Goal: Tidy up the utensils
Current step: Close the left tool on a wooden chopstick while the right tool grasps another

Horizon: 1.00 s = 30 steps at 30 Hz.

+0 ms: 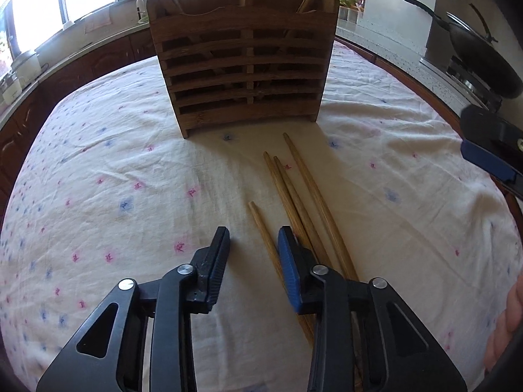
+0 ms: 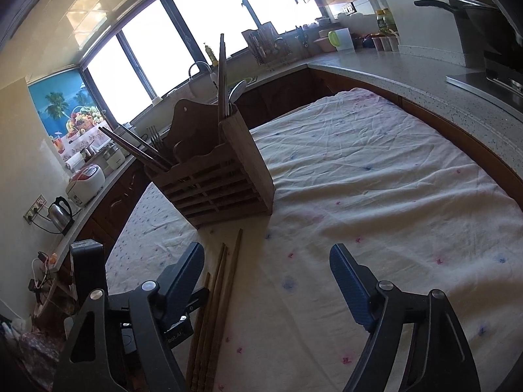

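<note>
Wooden chopsticks (image 1: 295,202) — four pale, slim sticks — lie loosely fanned on a white flowered tablecloth (image 1: 114,179), just in front of a slatted wooden utensil holder (image 1: 243,72) that already stands full of upright utensils. From the left wrist view, the left gripper (image 1: 253,245) hovers low over the near ends of the sticks, its jaws narrowed but not touching; one chopstick runs between them while the other three lie beyond its right-hand pad, and nothing is clamped. From the right wrist view, the right gripper (image 2: 266,269) has its jaws wide apart and empty, the chopsticks (image 2: 215,297) lying just by its left finger, the holder (image 2: 215,176) beyond. The sticks look light, stiff and smooth — likely to roll or slip, so a grip near the thicker near ends, gathering them together, seems safest.
</note>
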Tool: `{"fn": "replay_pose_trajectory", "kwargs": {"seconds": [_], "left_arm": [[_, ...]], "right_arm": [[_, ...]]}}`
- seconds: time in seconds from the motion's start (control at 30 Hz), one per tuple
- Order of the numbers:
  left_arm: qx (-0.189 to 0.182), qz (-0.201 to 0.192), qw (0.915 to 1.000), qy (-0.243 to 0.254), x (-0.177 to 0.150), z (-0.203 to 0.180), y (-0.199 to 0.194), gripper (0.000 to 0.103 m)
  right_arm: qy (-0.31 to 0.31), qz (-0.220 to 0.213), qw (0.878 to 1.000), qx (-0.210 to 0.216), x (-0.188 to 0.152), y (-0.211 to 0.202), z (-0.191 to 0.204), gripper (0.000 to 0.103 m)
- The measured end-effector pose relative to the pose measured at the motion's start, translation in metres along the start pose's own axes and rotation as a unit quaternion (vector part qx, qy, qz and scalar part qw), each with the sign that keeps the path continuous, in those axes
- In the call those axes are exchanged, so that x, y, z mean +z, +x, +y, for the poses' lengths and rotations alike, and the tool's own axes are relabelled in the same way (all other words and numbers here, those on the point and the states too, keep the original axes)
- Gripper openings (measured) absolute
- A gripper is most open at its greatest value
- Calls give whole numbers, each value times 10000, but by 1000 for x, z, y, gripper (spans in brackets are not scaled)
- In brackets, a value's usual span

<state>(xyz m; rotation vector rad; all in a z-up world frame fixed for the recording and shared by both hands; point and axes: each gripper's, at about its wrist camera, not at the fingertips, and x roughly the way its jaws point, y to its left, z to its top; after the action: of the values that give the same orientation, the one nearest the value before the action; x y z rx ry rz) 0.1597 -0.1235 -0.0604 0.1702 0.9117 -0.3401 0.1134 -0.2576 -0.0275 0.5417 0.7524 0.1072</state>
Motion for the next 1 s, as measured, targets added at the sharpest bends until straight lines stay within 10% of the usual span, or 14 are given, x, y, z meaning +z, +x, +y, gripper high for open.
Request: {"fn": "replay_pose_trajectory", "kwargs": {"seconds": [0.27, 0.6, 1.0], "left_arm": [[-87, -198, 9993, 289, -22, 30, -19, 10], [-346, 177, 9964, -751, -22, 61, -19, 18], [16, 104, 9989, -463, -15, 43, -13, 6]], "right_arm": [[-477, 744, 9961, -52, 6, 53, 20, 50], [-1337, 1521, 9784, -411, 0, 130, 59, 28], [-1708, 1484, 9731, -439, -16, 114, 64, 6]]}}
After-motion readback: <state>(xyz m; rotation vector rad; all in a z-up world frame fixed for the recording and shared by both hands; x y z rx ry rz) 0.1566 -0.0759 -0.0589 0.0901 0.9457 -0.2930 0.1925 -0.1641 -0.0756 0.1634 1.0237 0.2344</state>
